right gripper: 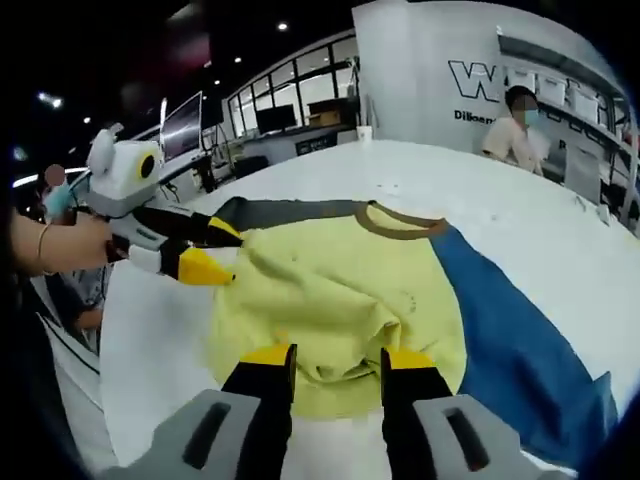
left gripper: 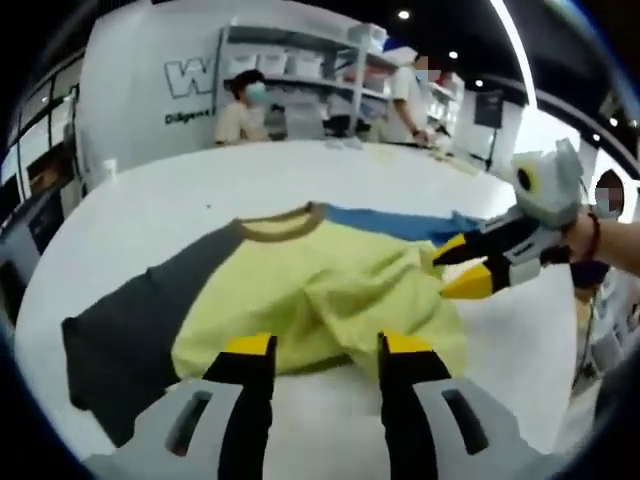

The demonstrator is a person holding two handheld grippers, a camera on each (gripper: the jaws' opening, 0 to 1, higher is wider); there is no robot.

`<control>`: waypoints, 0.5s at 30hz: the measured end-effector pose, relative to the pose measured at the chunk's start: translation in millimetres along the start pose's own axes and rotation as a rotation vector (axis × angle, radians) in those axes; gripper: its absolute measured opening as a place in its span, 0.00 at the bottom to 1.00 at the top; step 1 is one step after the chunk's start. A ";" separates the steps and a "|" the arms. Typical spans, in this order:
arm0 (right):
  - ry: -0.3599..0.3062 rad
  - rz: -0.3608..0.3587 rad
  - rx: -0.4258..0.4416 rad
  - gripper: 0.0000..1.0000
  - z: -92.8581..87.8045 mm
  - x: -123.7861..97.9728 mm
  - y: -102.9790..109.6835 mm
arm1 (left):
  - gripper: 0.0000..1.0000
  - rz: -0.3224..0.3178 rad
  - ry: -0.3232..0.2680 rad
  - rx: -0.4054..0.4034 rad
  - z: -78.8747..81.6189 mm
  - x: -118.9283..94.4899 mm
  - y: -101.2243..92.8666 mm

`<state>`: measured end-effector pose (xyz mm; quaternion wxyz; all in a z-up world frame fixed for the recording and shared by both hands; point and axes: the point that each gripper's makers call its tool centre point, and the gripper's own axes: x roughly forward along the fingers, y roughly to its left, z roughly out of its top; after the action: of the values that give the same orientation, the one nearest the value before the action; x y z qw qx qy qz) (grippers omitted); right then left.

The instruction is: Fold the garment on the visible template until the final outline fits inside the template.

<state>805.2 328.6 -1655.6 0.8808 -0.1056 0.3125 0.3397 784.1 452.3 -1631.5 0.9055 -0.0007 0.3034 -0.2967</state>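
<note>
Currently, the garment lies spread on the white counter. It is a T-shirt with a yellow-green body, a brown collar, one dark grey sleeve and one blue sleeve. The yellow-green body is bunched and creased along its near hem.

In the left gripper view, the left gripper has its yellow-tipped jaws standing apart at the rumpled hem edge; no fabric is clamped between them. The right gripper enters from the right, held by a hand; its jaws are at the garment's edge beside the blue sleeve, slightly apart.

In the right gripper view, the right gripper jaws are apart over the bunched hem. Two people stand behind the counter before shelving.
</note>
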 end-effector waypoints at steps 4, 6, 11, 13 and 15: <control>0.011 -0.003 0.025 0.30 -3.5 3.9 -3.3 | 0.42 0.006 0.004 -0.002 -0.4 3.7 -0.1; 0.015 -0.002 0.036 0.31 -5.3 4.9 -4.1 | 0.43 0.008 0.008 -0.004 -1.2 5.4 0.8; 0.016 -0.001 0.061 0.33 -5.7 10.2 -6.9 | 0.46 0.014 0.017 0.002 -3.0 12.1 2.2; 0.016 0.000 0.062 0.34 -5.7 9.5 -6.0 | 0.46 0.021 0.023 0.006 -2.7 13.7 2.8; 0.015 0.003 0.074 0.36 -5.9 11.5 -4.7 | 0.48 0.036 0.036 0.008 -4.6 19.9 10.4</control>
<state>812.1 328.8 -1667.5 0.8813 -0.0752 0.3316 0.3283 799.9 450.9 -1648.1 0.9051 0.0136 0.3185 -0.2815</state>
